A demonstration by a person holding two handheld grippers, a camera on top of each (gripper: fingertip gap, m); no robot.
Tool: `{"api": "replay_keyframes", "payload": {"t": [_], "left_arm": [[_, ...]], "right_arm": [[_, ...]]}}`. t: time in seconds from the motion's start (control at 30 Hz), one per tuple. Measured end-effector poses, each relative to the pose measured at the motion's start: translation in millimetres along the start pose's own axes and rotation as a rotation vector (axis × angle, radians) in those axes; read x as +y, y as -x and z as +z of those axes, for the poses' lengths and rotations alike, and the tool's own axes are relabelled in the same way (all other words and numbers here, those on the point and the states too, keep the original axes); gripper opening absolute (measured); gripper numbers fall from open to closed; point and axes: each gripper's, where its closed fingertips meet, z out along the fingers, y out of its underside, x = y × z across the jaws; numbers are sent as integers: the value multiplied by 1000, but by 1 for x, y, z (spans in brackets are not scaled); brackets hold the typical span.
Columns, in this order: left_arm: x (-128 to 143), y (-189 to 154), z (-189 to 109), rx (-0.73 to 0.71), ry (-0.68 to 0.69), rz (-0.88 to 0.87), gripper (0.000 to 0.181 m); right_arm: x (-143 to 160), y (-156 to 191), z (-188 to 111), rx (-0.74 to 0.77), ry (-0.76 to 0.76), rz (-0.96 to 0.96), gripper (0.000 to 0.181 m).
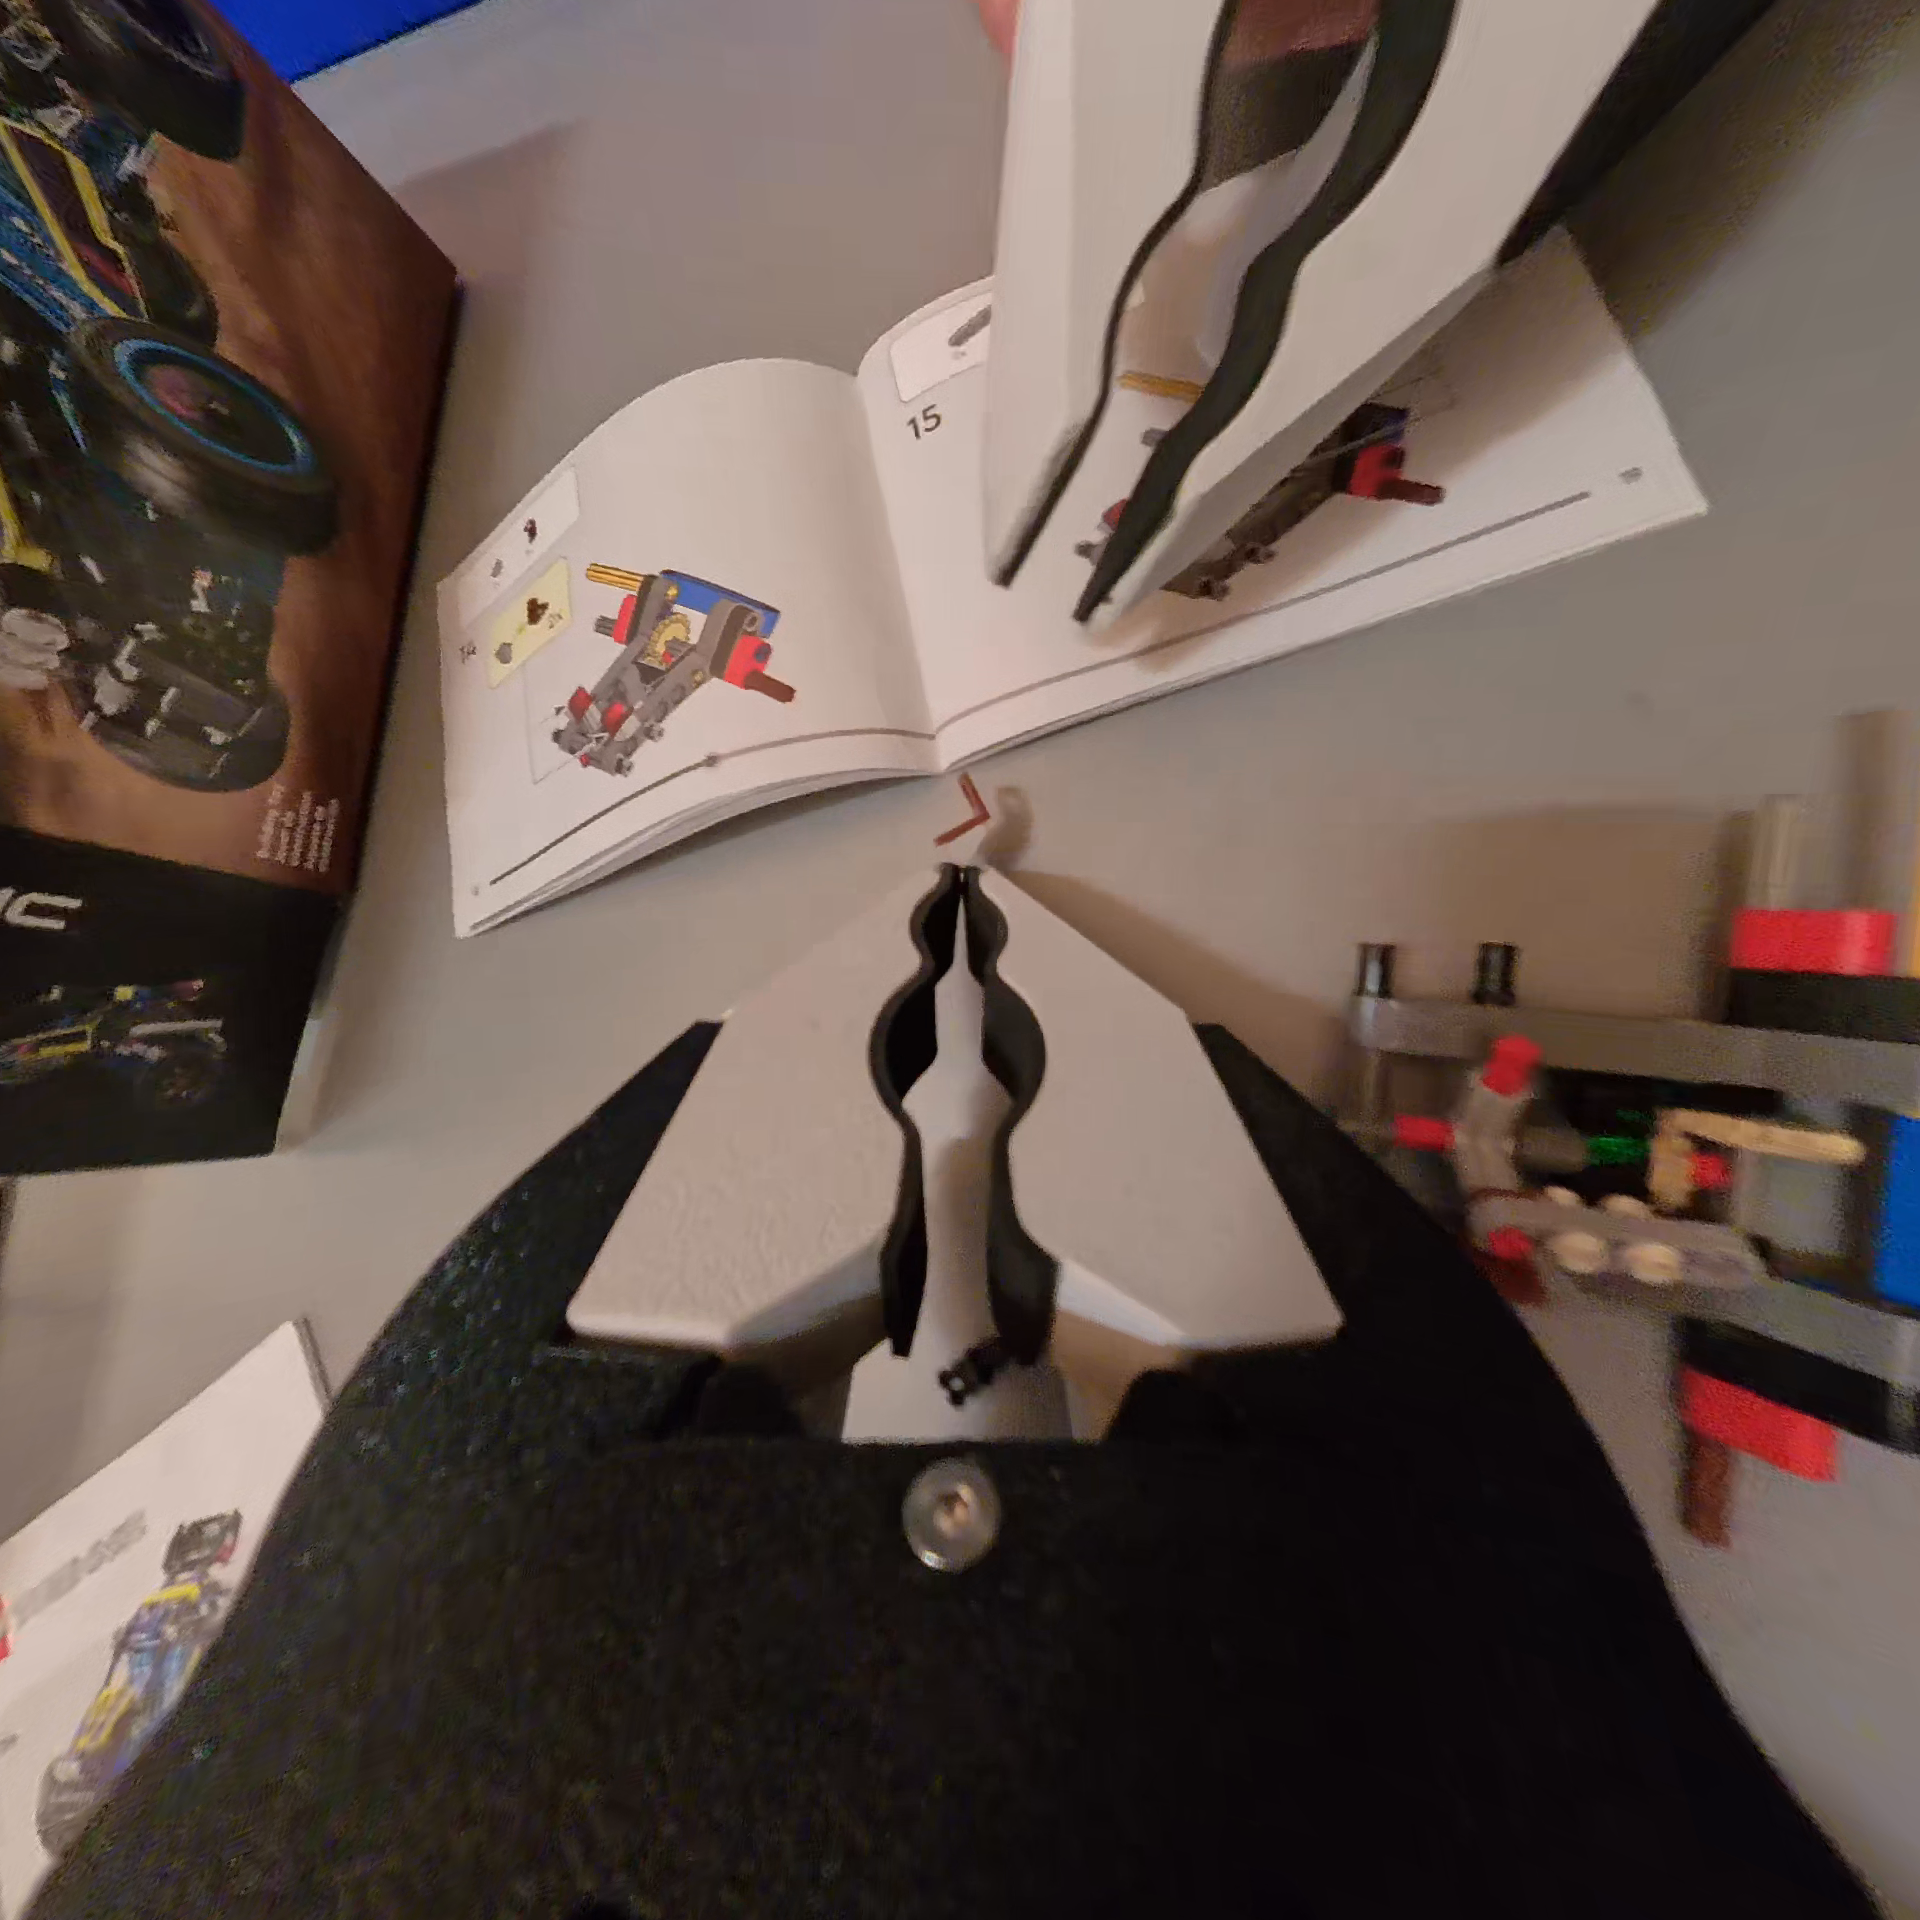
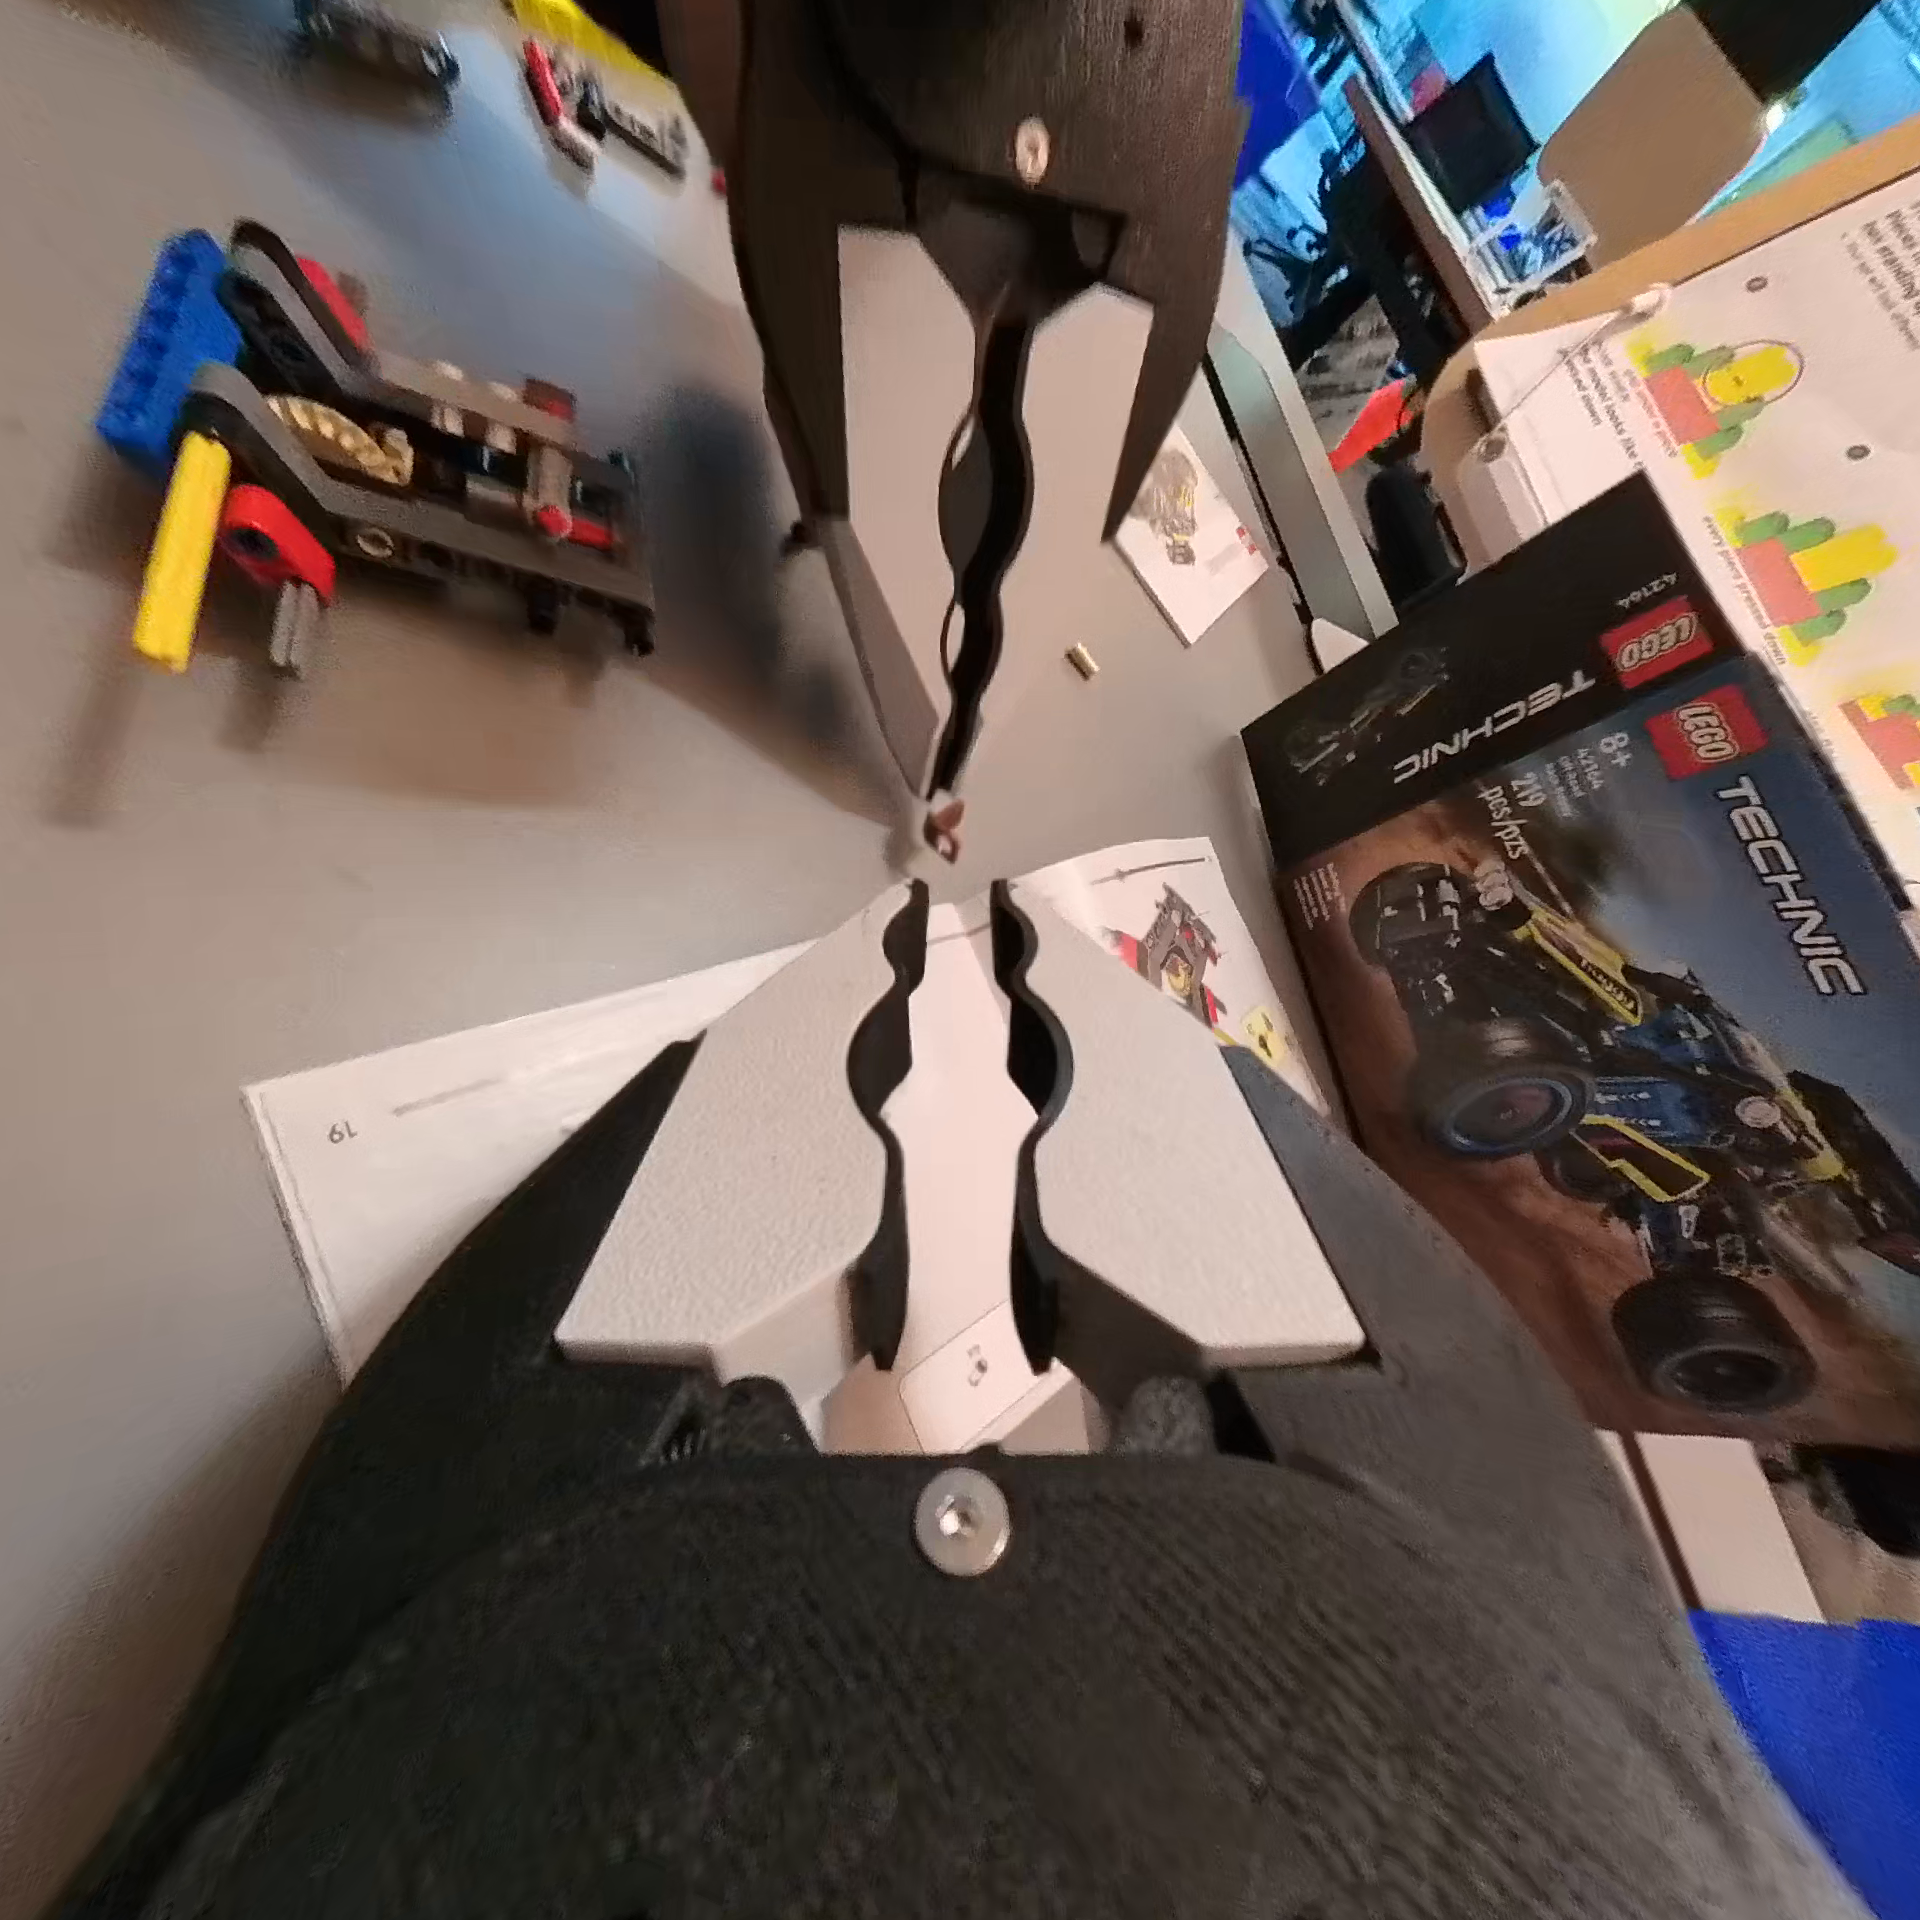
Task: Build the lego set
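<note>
Left gripper (image 1: 958,871) pinched nearly together, my tips at small reddish-brown piece (image 1: 964,812) on grey table (image 1: 727,260). Right gripper (image 2: 958,888) apart, tip to tip opposite. Half-built model (image 2: 384,468) well aside.

the left gripper (image 1: 961,871) points forward and down, its jaws pressed together at the tips. the right gripper (image 2: 958,888) faces it tip to tip from the opposite side, its jaws standing a little apart with a narrow gap between the fingers (image 2: 906,940).
</note>
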Motion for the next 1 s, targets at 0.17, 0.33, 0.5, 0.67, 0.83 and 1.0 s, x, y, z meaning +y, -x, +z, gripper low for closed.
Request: {"api": "replay_keyframes", "payload": {"t": [0.17,0.33,0.5,0.67,0.83,1.0], "left_arm": [[-14,-8,-28,-137,-80,108,0],[-37,-28,-59,-376,-136,470,0],[-58,-47,-78,-530,-158,703,0],[-68,-51,-84,-616,-127,825,0],[-70,-52,-83,-651,-95,882,0],[-63,-47,-83,-634,-110,766,0]], "right_arm": [[-12,5,-1,-33,-48,64,14],[-45,23,-12,-336,-228,438,32],[-74,38,-37,-608,-397,620,32],[-83,34,-41,-663,-440,717,23],[-84,32,-37,-600,-440,676,8],[-79,32,-26,-477,-391,556,5]]}}
